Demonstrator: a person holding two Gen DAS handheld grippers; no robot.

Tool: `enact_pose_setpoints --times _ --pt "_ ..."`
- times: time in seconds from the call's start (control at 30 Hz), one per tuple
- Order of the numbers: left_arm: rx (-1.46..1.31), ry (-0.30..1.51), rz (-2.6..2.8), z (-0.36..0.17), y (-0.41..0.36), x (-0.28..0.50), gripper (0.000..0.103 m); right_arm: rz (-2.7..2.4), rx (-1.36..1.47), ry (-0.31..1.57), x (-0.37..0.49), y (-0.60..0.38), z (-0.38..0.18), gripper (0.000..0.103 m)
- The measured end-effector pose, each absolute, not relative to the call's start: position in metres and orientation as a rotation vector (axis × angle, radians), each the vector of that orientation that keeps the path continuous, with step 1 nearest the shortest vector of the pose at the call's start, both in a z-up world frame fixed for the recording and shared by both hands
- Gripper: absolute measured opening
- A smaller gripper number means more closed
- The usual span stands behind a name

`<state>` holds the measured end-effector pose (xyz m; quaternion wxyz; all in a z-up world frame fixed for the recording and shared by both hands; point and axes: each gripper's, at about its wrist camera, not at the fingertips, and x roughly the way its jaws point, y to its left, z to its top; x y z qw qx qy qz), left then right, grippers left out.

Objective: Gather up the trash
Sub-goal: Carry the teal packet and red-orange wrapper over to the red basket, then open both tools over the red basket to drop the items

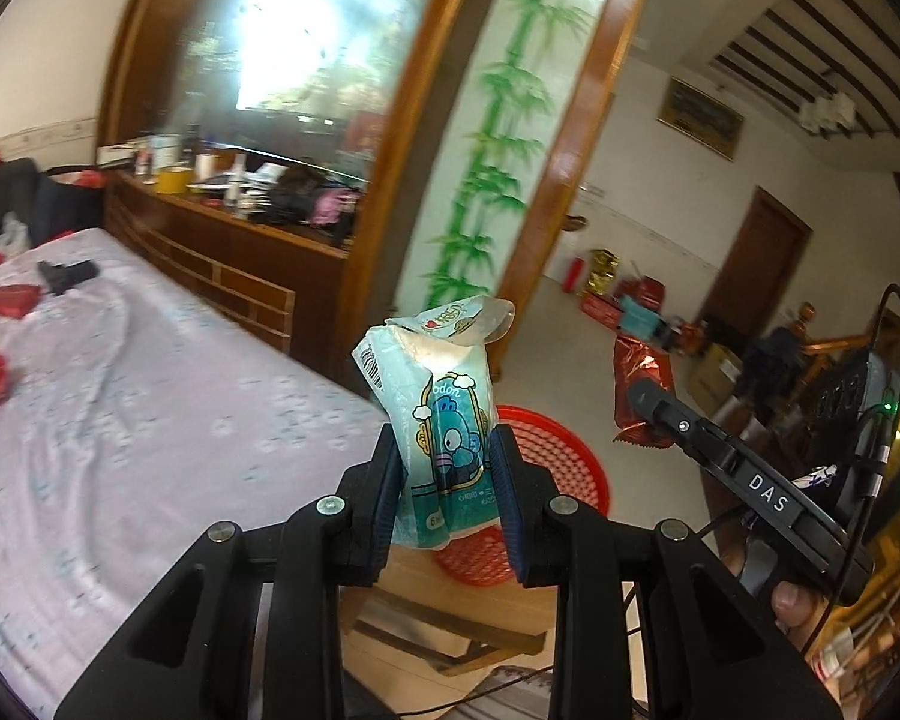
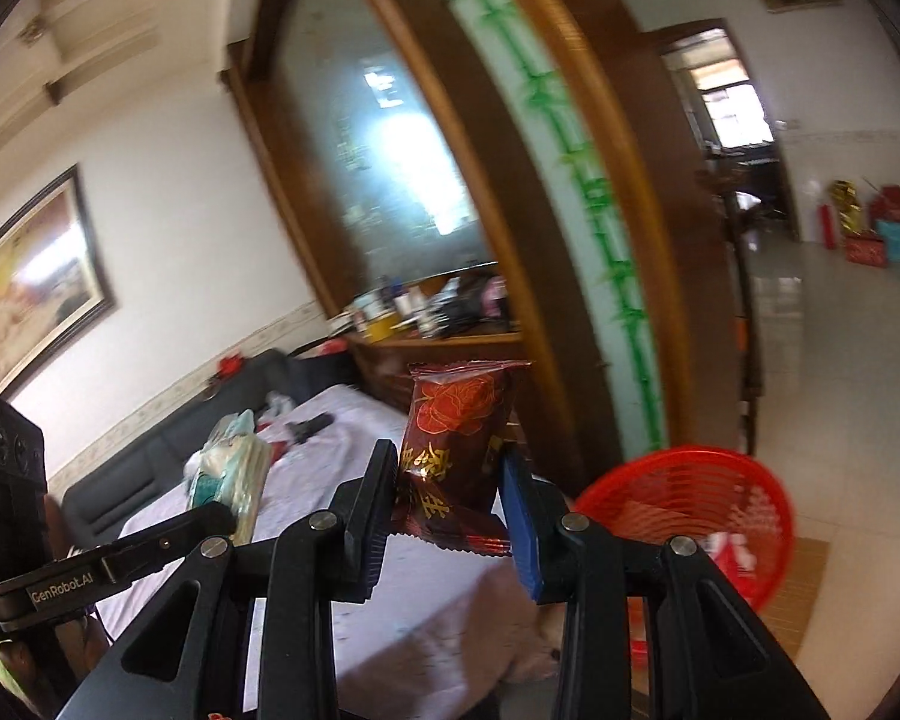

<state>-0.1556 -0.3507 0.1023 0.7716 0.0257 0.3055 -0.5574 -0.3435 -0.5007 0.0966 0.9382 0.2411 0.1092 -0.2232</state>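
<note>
My left gripper [image 1: 445, 450] is shut on a pale teal tissue packet [image 1: 444, 414] with a blue cartoon figure, held upright. Just behind and below it sits a red mesh basket [image 1: 561, 462] on a wooden stool. My right gripper [image 2: 447, 474] is shut on a dark red snack wrapper [image 2: 459, 438] with gold lettering. That wrapper [image 1: 642, 393] and the right gripper's arm show at the right of the left wrist view. The tissue packet [image 2: 234, 468] appears at the left of the right wrist view. The basket [image 2: 699, 510] lies low to the right there.
A table with a pale lilac cloth [image 1: 150, 408] carries several red wrappers [image 1: 9, 300] and a black object [image 1: 66, 273]. A wooden cabinet [image 1: 222, 240] with clutter stands behind. Tiled floor [image 2: 834, 372] opens to the right, with boxes far off.
</note>
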Motion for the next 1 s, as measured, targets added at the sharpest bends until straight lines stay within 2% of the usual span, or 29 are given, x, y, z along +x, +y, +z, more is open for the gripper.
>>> enact_pose_setpoints --times 0.33,1.0 --pt "0.138 0.734 -1.336 0.079 -0.43 -0.17 0.028 -0.585 0.564 0.219 -0.384 -0.546 0.083 0.038" --pt "0.236 0.933 -1.425 0.003 -0.521 -0.162 0.03 -0.64 0.721 0.319 -0.38 -0.608 0.03 0.038"
